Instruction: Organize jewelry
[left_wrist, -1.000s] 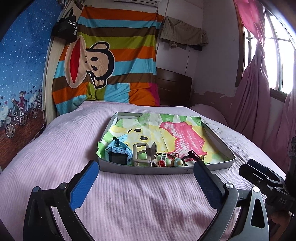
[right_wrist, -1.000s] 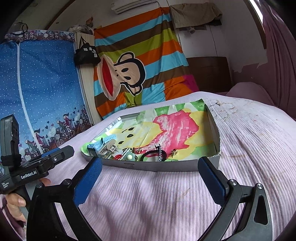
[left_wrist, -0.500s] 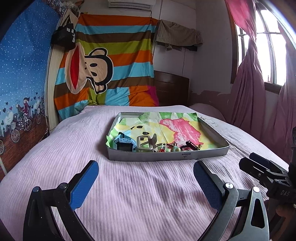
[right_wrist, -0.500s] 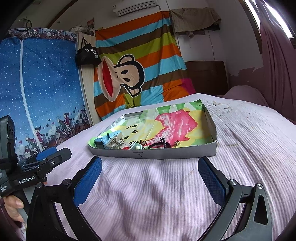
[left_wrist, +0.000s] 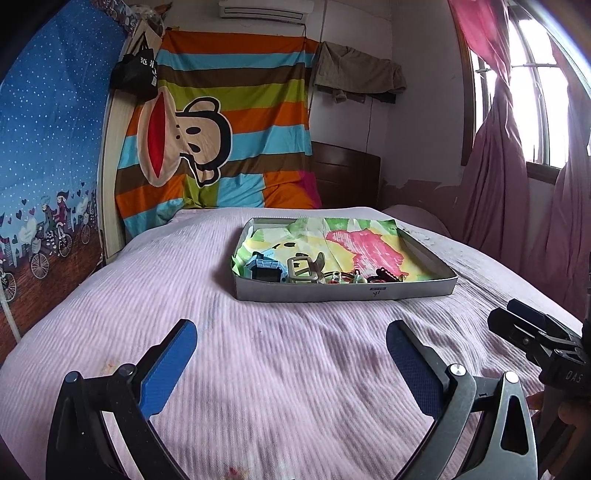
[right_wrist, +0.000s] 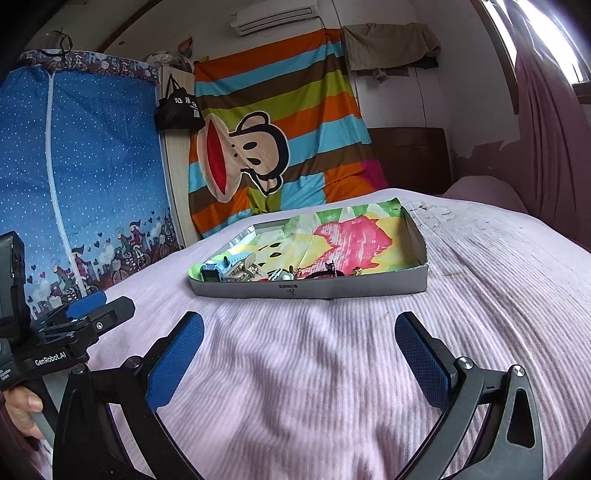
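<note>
1. The left gripper (left_wrist: 291, 354) hangs low over the pink bedspread (left_wrist: 258, 369), jaws spread wide and holding nothing.
2. The right gripper (right_wrist: 299, 350) is the same: wide apart, empty, well short of the tray (right_wrist: 369, 288).
3. The tray sits further up the bed, lined with a bright printed cloth (left_wrist: 354, 243).
4. The jewelry (left_wrist: 354, 277) lies bunched against the tray's near wall, beside a blue watch (left_wrist: 266, 269) and a beige buckle-like piece (left_wrist: 303, 269).
5. Risk, as I judge it: the pieces are small and tangled, so a wide pinch could lift several together, snag the cloth, or shove the light tray across the soft bed.
</note>
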